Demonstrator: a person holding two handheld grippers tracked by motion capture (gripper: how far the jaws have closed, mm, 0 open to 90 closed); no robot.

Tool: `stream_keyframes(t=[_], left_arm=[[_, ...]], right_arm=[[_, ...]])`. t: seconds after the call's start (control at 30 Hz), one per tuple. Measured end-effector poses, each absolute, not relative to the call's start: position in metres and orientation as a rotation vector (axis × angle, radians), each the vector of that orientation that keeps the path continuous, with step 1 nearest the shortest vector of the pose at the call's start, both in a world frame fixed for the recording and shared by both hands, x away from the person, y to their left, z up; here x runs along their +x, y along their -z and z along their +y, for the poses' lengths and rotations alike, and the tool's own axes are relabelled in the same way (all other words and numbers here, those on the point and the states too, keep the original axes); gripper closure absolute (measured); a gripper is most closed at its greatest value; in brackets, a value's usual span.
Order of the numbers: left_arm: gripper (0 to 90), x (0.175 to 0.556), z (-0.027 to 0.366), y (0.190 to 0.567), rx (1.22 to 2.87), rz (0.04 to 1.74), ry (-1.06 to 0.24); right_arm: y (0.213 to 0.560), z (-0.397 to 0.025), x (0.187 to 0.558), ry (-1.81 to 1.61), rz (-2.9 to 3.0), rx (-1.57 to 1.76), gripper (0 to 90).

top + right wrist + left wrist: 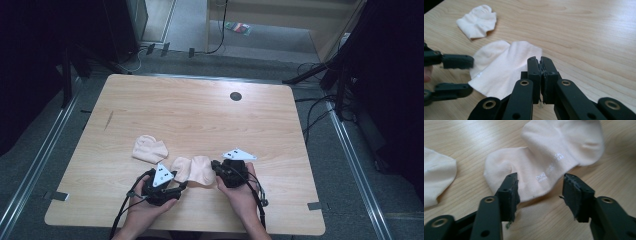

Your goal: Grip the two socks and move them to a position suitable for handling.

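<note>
Sock point(194, 170) flat on table point(200, 115), left gripper point(540, 192) spread at its edge, right gripper point(540, 66) pressed together beside it, second sock point(149, 149) apart.

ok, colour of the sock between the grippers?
Pale peach sock with small white lettering, clearest in the left gripper view.
</note>
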State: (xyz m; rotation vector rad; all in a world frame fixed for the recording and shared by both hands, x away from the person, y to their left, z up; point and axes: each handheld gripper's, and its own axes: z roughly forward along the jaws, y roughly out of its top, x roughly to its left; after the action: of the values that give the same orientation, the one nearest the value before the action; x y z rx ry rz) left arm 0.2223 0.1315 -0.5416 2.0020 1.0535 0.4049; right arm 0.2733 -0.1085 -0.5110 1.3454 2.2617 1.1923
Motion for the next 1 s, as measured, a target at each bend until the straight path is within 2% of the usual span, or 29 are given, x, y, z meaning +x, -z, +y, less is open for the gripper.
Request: stream_keyframes(t=[0.1,0.2,0.23,0.37,0.6,0.67,0.7,0.77,1.0], left_arm=[[39.8,0.227,0.140,0.535,2.003,1.001,-0.398],[41.6,0.236,0.156,0.532,1.941,1.044,-0.391],[46.3,0.243,0.165,0.533,1.885,1.124,-0.370],[59.1,0.250,0.170,0.536,1.835,1.215,-0.402],[64.6,0.263,0.161,0.542,1.882,1.250,-0.422],[77.0,0.264,0.158,0.543,1.923,1.240,-0.412],[77.0,0.263,0.156,0.543,1.937,1.240,-0.432],[89.9,0.262,0.156,0.543,1.953,1.225,-0.436],[90.0,0.245,0.163,0.531,1.926,1.179,-0.444]], right_arm=[[0.513,-0.112,0.275,-1.161,2.273,1.342,87.9],[0.513,-0.113,0.275,-1.148,2.270,1.345,87.9],[0.514,-0.114,0.276,-1.138,2.279,1.338,87.8],[0.516,-0.113,0.275,-1.129,2.286,1.334,87.8],[0.517,-0.115,0.275,-1.127,2.285,1.334,87.7],[0.517,-0.116,0.273,-1.123,2.282,1.335,87.7],[0.517,-0.116,0.273,-1.123,2.282,1.335,87.7],[0.517,-0.117,0.272,-1.121,2.282,1.335,87.8],[0.512,-0.119,0.268,-1.143,2.269,1.334,87.8]])
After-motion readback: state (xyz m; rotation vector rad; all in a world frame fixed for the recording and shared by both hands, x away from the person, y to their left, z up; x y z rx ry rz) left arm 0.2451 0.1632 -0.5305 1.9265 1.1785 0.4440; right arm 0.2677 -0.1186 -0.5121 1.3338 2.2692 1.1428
